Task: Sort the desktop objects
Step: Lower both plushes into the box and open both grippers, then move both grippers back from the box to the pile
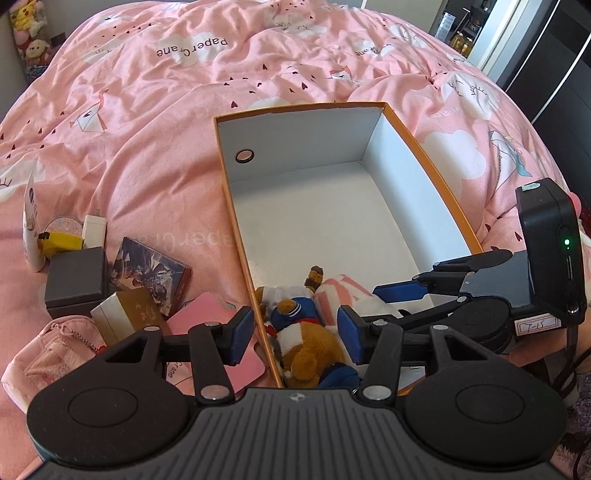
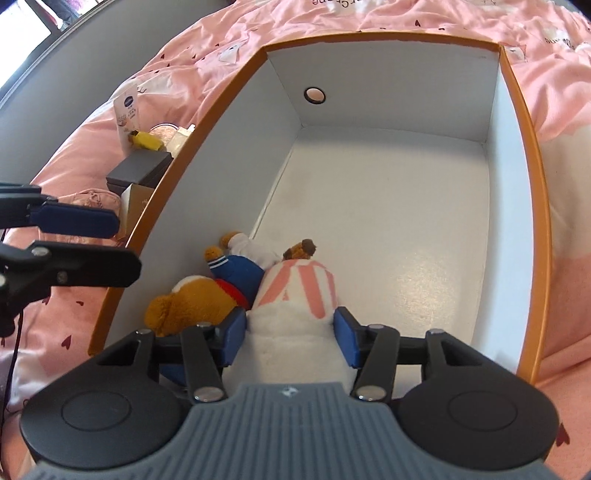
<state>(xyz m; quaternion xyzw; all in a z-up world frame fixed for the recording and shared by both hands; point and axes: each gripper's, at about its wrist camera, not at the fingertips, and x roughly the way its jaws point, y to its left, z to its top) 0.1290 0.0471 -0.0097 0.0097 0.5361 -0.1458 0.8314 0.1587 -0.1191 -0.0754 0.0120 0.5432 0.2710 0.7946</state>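
An orange-rimmed white box (image 1: 424, 147) lies open on a pink quilt. A brown plush bear in blue (image 1: 306, 343) lies in its near corner, also in the right wrist view (image 2: 199, 299). My right gripper (image 2: 291, 332) is inside the box, its pads against the sides of a white plush with pink stripes (image 2: 295, 295); it also shows in the left wrist view (image 1: 402, 291). My left gripper (image 1: 295, 328) is open and empty, straddling the box's left wall above the bear.
Left of the box lie a grey box (image 1: 75, 280), a card pack (image 1: 147, 273), a gold box (image 1: 125, 310), a pink card (image 1: 218, 325), a pink pouch (image 1: 55, 354) and a yellow toy (image 1: 61, 242). Soft toys (image 1: 29, 33) sit far left.
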